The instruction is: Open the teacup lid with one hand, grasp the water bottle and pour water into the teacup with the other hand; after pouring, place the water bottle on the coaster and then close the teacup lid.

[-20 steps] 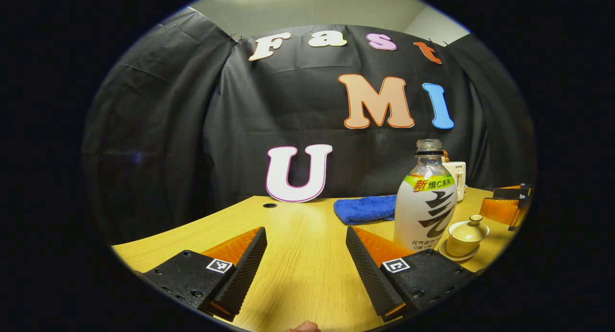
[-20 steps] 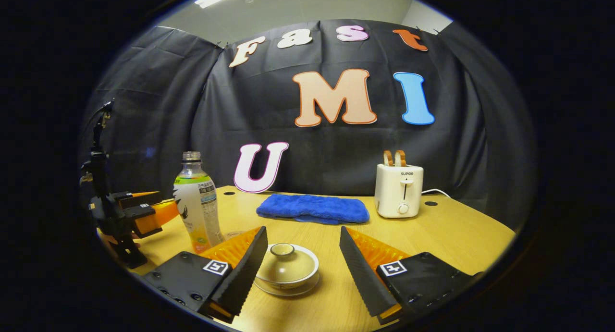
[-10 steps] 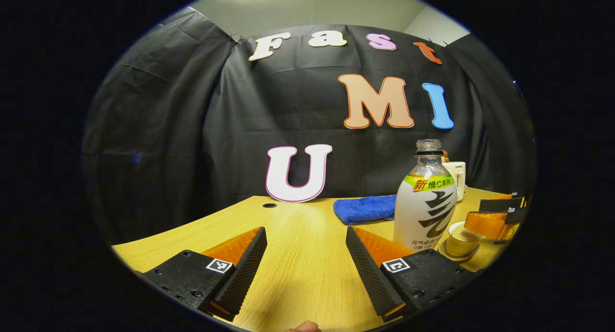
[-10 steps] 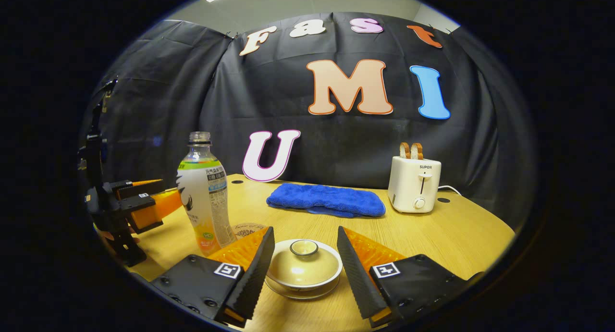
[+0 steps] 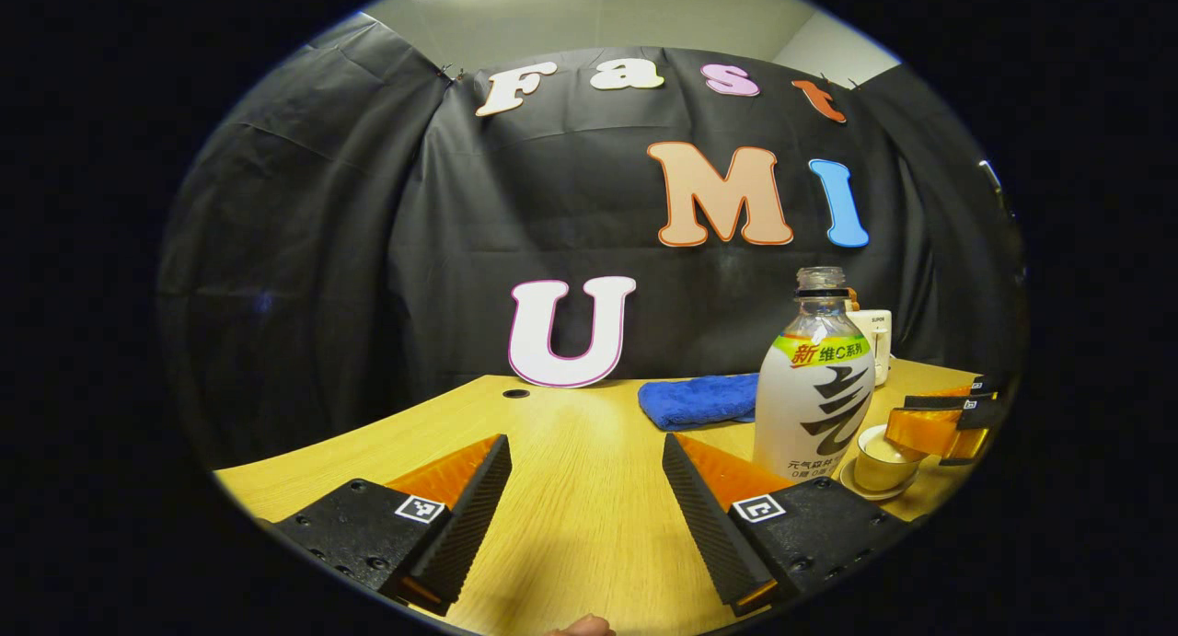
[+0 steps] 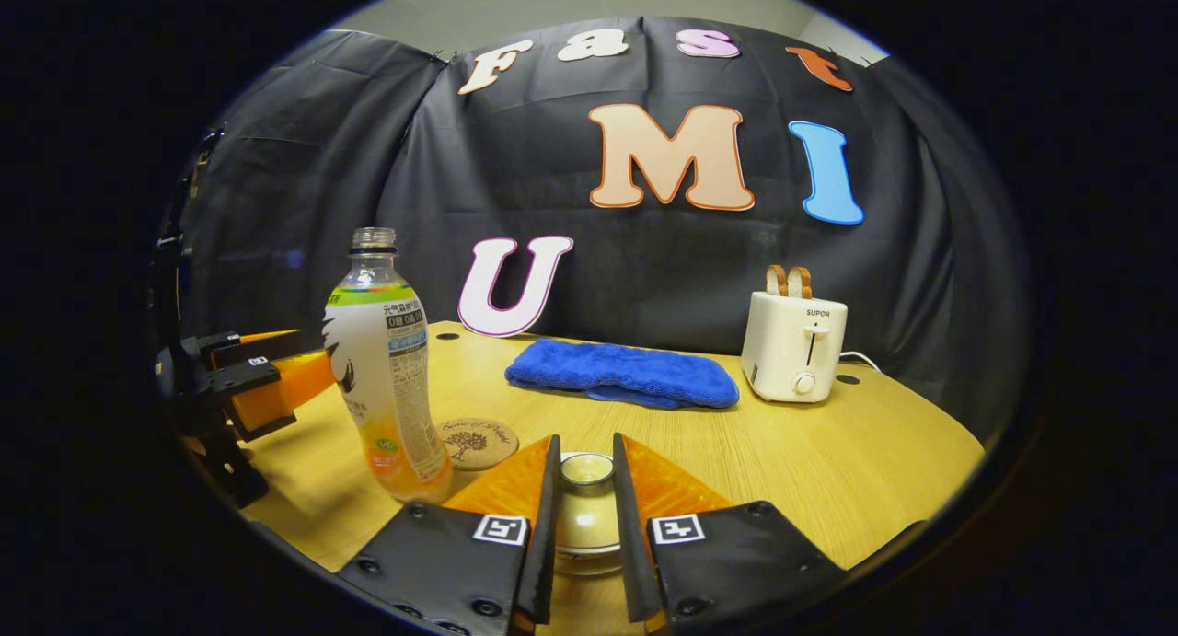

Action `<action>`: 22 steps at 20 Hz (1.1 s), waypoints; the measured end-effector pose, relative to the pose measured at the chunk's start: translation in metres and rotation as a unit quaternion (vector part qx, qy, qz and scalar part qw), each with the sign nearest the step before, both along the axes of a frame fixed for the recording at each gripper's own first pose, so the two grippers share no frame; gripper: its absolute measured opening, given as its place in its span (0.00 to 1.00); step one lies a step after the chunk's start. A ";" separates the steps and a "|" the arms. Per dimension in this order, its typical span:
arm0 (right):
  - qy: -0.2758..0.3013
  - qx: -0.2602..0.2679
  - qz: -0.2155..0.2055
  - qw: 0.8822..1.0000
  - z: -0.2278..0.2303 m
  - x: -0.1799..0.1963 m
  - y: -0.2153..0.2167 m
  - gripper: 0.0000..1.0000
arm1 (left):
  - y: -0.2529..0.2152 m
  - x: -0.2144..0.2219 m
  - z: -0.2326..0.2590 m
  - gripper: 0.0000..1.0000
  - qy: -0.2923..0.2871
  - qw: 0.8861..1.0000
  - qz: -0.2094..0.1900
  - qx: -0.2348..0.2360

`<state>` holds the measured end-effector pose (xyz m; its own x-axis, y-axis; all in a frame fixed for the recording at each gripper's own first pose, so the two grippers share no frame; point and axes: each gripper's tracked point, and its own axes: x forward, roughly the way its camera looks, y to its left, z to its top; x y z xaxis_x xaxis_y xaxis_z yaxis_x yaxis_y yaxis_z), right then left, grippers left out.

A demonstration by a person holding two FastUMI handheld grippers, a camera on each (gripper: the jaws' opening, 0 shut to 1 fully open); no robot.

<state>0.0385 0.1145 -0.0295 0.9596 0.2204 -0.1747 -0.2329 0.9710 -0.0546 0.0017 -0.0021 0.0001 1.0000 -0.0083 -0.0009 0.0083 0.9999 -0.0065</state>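
In the right gripper view the cream teacup lid [image 6: 586, 516] sits on its cup, and my right gripper [image 6: 585, 445] is shut on the lid's small knob [image 6: 586, 468]. The uncapped water bottle [image 6: 386, 378] stands upright to the left, with the round cork coaster [image 6: 477, 443] beside its base. In the left gripper view my left gripper [image 5: 586, 443] hangs open over bare table, left of the bottle [image 5: 814, 387]. The teacup [image 5: 874, 470] stands just right of the bottle, and the right gripper [image 5: 939, 424] covers its top.
A folded blue towel [image 6: 621, 385] lies mid-table toward the back. A white toaster [image 6: 793, 346] with bread in its slots stands at the back right, its cord trailing behind. The left gripper [image 6: 248, 387] hovers beyond the bottle at the table's left edge.
My right gripper moved forward and down over the teacup and its fingers came together on the lid's knob. The left gripper and the bottle stayed where they were.
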 end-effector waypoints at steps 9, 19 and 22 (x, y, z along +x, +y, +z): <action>-0.014 0.008 0.004 1.000 0.006 -0.004 0.001 0.35 | -0.020 -0.005 0.002 0.97 -0.003 0.999 -0.048 -0.002; -0.043 0.038 0.001 0.998 0.035 -0.011 -0.011 0.34 | -0.029 -0.036 0.010 0.97 -0.015 0.995 -0.097 -0.011; -0.049 0.041 -0.002 0.998 0.042 -0.015 -0.016 0.34 | -0.047 -0.047 0.004 0.98 -0.006 0.992 -0.127 -0.021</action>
